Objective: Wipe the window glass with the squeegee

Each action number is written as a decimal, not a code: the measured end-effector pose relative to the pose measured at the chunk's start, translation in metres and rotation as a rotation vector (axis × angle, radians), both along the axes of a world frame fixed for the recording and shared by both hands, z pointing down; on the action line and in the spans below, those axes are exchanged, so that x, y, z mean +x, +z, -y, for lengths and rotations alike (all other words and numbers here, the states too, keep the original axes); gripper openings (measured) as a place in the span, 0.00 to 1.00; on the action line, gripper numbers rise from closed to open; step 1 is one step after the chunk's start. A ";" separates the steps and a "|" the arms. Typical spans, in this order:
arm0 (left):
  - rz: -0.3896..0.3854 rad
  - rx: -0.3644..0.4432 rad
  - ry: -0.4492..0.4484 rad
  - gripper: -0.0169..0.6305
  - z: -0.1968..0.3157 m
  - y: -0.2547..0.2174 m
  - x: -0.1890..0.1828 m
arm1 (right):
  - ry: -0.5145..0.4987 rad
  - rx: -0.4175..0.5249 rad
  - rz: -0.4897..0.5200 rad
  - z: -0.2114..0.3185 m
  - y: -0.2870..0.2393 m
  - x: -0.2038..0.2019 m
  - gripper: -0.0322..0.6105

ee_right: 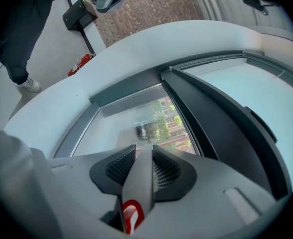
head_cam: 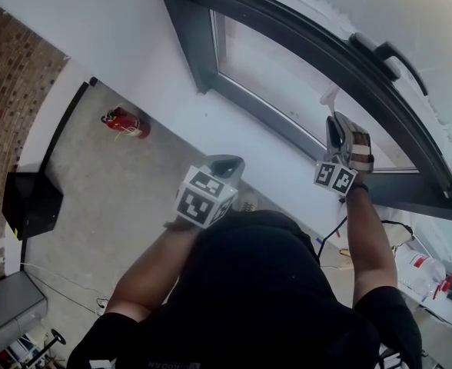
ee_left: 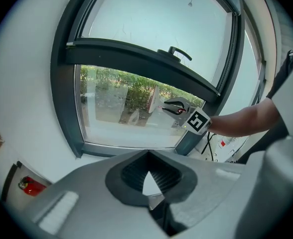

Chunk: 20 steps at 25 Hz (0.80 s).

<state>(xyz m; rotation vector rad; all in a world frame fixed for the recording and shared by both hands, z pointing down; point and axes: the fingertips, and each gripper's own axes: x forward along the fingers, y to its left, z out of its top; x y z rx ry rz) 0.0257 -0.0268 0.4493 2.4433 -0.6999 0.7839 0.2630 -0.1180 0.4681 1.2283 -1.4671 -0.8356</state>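
Observation:
The squeegee [head_cam: 330, 99] is a grey handle with a red end and a pale blade. Its blade rests against the lower window glass [head_cam: 284, 79] near the right side of the pane. My right gripper [head_cam: 336, 131] is shut on the squeegee handle [ee_right: 141, 176], raised at arm's length to the glass. In the left gripper view the right gripper [ee_left: 179, 108] and the squeegee blade [ee_left: 152, 99] show in front of the window glass [ee_left: 119, 113]. My left gripper [head_cam: 227, 165] hangs lower by the person's chest, away from the window. The left gripper [ee_left: 147, 171] is shut with nothing in it.
A dark window frame [head_cam: 330, 56] with a black handle [head_cam: 399, 58] crosses above the pane. A red fire extinguisher [head_cam: 126, 123] lies on the floor by the white wall. A black box [head_cam: 30, 202] and a brick wall [head_cam: 11, 75] are at left. A plastic bottle [head_cam: 422, 271] stands at lower right.

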 end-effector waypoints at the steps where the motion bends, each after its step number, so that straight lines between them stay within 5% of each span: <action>1: 0.000 -0.003 0.000 0.03 0.001 0.000 -0.002 | -0.001 -0.001 0.007 0.000 -0.001 -0.004 0.25; 20: 0.022 -0.037 -0.077 0.03 0.057 0.006 -0.105 | -0.243 -0.083 0.057 0.089 0.028 -0.210 0.25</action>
